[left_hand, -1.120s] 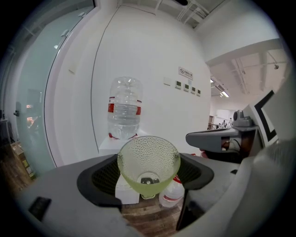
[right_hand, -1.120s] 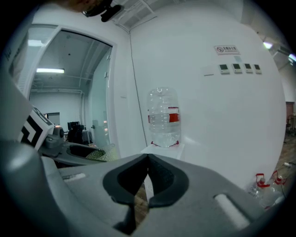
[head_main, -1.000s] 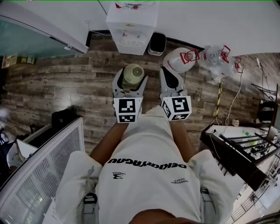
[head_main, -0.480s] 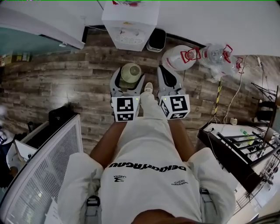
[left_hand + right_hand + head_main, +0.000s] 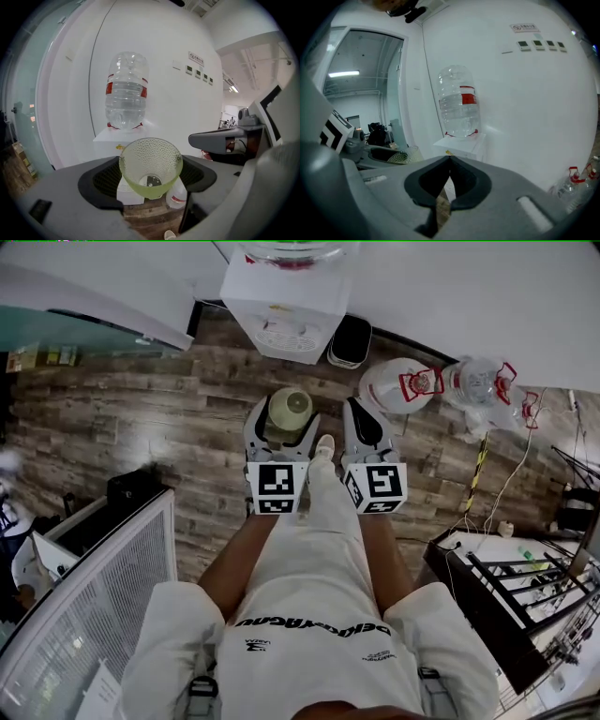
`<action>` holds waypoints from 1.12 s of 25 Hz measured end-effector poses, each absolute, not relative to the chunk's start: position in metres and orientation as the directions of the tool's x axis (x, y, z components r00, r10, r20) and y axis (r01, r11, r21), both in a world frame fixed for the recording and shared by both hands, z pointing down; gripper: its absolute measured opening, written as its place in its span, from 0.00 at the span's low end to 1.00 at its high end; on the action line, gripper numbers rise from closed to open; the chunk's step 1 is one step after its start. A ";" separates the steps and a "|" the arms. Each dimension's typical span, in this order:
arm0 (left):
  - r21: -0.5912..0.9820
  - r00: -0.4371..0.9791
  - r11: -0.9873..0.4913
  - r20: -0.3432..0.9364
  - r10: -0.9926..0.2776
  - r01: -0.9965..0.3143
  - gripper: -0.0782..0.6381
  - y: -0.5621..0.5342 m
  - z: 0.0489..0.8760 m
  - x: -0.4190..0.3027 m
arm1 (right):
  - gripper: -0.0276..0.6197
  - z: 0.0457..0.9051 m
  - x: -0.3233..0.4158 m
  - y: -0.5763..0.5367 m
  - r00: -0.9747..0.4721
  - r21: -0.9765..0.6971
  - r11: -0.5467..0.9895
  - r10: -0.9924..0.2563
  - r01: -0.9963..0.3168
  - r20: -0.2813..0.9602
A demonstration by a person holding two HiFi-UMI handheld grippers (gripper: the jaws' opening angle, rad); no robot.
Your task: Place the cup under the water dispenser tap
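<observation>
Green cup [image 5: 150, 166] upright in the grip of the left tool [image 5: 149, 177]; right tool [image 5: 449, 180] tight together, empty; water dispenser [image 5: 281, 306] ahead.

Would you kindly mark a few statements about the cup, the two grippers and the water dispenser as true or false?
1. The left gripper holds the green cup. True.
2. The right gripper grips a second cup. False: its fingers are together with nothing between them.
3. The cup stands under the tap of the water dispenser. False: it is held in the air above the wooden floor, short of the dispenser.
4. A clear water bottle sits upside down on top of the dispenser. True.
</observation>
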State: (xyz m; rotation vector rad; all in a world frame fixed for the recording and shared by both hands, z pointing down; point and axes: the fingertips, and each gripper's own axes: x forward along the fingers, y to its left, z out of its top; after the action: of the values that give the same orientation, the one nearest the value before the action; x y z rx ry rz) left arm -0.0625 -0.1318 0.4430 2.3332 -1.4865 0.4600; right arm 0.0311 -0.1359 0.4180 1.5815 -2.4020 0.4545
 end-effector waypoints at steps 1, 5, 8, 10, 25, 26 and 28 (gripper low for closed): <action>0.105 0.402 -0.399 0.442 -0.802 -0.911 0.63 -0.136 0.449 -0.059 | 0.04 0.424 0.034 -0.140 -0.390 -0.133 0.367 -0.850 -0.921 0.355; 0.106 0.394 -0.392 0.458 -0.797 -0.914 0.63 -0.145 0.473 -0.049 | 0.04 0.446 0.042 -0.149 -0.388 -0.138 0.363 -0.850 -0.922 0.356; 0.110 0.391 -0.387 0.470 -0.791 -0.916 0.63 -0.150 0.492 -0.042 | 0.04 0.462 0.050 -0.154 -0.385 -0.149 0.355 -0.849 -0.923 0.362; 0.108 0.390 -0.388 0.477 -0.788 -0.915 0.63 -0.156 0.503 -0.039 | 0.04 0.472 0.055 -0.159 -0.381 -0.156 0.347 -0.851 -0.925 0.362; 0.083 0.361 -0.374 0.512 -0.779 -0.924 0.63 -0.202 0.593 -0.035 | 0.04 0.549 0.061 -0.202 -0.365 -0.170 0.324 -0.853 -0.931 0.372; 0.082 0.359 -0.372 0.515 -0.779 -0.925 0.63 -0.206 0.599 -0.035 | 0.04 0.555 0.062 -0.204 -0.366 -0.170 0.325 -0.853 -0.930 0.373; 0.083 0.355 -0.367 0.515 -0.780 -0.927 0.63 -0.212 0.612 -0.035 | 0.04 0.568 0.064 -0.206 -0.368 -0.172 0.326 -0.850 -0.930 0.377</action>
State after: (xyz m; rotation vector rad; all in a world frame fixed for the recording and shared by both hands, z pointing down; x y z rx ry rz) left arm -0.0350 -0.2120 0.6117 2.2621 -1.4994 0.5619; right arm 0.0635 -0.2060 0.5679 1.6215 -2.3718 0.5337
